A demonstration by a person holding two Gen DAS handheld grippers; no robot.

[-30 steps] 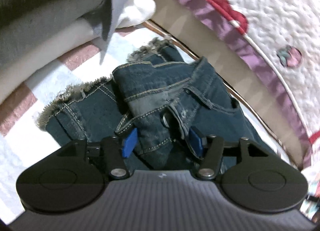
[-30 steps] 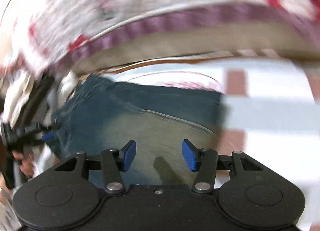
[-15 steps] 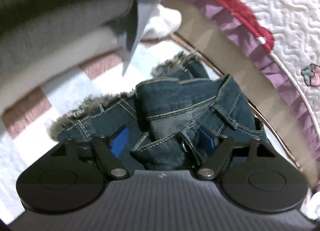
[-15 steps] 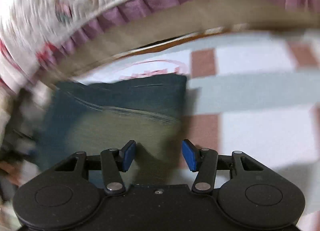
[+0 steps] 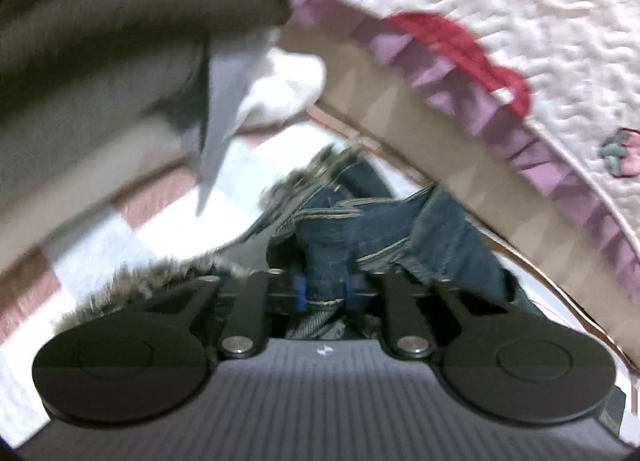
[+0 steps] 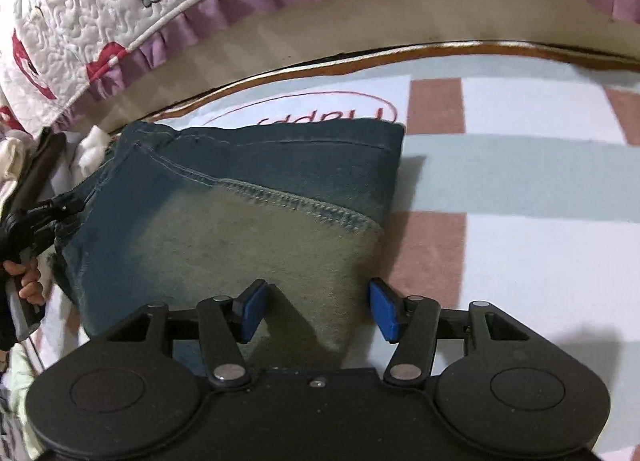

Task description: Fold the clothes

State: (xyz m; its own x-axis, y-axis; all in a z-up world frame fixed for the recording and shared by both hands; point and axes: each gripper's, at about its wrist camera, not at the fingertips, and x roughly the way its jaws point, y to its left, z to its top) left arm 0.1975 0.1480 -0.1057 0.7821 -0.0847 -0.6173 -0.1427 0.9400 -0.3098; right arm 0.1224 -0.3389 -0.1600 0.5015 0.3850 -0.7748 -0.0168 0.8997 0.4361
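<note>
Over the jeans (image 6: 224, 229), right gripper (image 6: 316, 311) hovers open, angled down.

The folded dark-blue denim jeans (image 6: 240, 217) lie on the pink-and-white checked mat (image 6: 520, 261), with the white quilted bedspread with purple frill (image 6: 100, 13) beyond their far edge.

My jeans (image 6: 224, 221) are dark blue denim, faded to a yellowish green across the middle, with pale tan stitching and grey frayed hems. The mat (image 6: 520, 189) under them is checked in white, pale blue-grey and dusty pink, with a red-outlined oval near its far edge. The quilt (image 6: 80, 9) is white with red shapes and a purple frill. My pads (image 6: 252, 311) are blue
</note>
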